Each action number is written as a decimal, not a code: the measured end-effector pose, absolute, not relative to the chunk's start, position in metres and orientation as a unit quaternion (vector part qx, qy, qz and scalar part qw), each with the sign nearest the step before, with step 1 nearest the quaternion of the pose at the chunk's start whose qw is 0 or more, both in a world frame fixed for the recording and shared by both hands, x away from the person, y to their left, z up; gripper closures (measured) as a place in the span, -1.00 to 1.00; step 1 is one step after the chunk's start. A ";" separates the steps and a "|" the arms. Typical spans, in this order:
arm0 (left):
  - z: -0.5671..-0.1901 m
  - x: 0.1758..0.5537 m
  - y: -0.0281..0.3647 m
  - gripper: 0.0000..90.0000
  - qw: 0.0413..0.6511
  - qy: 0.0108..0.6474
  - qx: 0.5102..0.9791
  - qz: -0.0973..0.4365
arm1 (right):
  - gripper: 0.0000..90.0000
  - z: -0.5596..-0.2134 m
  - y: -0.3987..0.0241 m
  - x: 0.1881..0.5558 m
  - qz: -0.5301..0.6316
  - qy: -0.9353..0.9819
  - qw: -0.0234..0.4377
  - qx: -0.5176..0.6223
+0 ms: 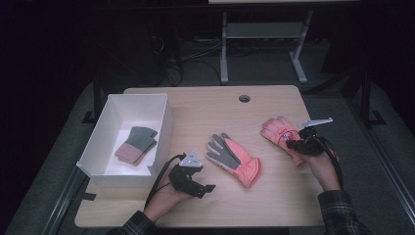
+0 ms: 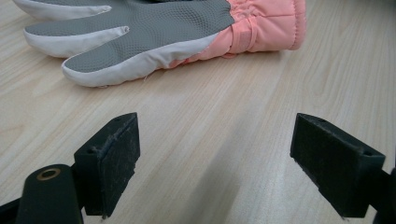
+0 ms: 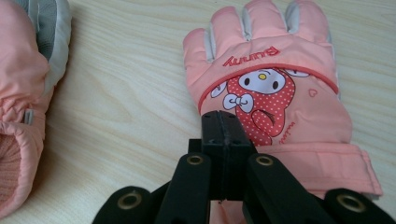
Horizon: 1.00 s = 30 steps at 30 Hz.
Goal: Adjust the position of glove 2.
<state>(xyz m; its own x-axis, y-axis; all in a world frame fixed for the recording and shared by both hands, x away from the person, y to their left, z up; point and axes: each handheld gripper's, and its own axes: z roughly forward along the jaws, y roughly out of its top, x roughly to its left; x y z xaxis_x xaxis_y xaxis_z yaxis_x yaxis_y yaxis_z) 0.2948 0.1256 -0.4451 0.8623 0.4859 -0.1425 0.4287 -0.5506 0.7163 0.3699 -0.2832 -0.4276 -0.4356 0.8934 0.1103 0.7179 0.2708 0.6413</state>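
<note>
Padded pink cloth gloves on matt pale wood-grain table

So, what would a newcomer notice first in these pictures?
Two pink gloves on the wooden table: one glove lies palm up in the middle, and the cartoon glove lies at the right, under the shut right tool. A white box at the left holds a grey knit pair.

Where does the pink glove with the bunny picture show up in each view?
High view: bunny glove lies right of centre, under the right gripper.
Left gripper view: I can't find it there.
Right gripper view: upper right, picture up, behind the shut jaws.
Shared landmark: the grey-palmed pink glove.
</note>
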 end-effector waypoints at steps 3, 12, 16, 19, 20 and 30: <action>-0.445 0.296 0.126 -0.66 0.395 0.259 0.881 0.035 | 0.98 -0.427 -0.287 0.369 0.326 0.784 0.135 0.510; -0.446 0.297 0.127 -0.66 0.400 0.269 0.876 0.030 | 0.42 -0.413 -0.287 0.377 0.336 0.784 0.146 0.500; -0.446 0.297 0.127 -0.66 0.399 0.266 0.877 0.033 | 0.23 -0.415 -0.290 0.388 0.331 0.786 0.167 0.494; -0.446 0.297 0.126 -0.66 0.394 0.265 0.880 0.032 | 0.11 -0.420 -0.293 0.397 0.317 0.792 0.161 0.496; -0.446 0.297 0.126 -0.66 0.395 0.264 0.879 0.033 | 0.09 -0.422 -0.294 0.398 0.312 0.794 0.161 0.497; -0.448 0.297 0.126 -0.66 0.389 0.263 0.882 0.030 | 0.27 -0.446 -0.292 0.404 0.265 0.810 0.170 0.494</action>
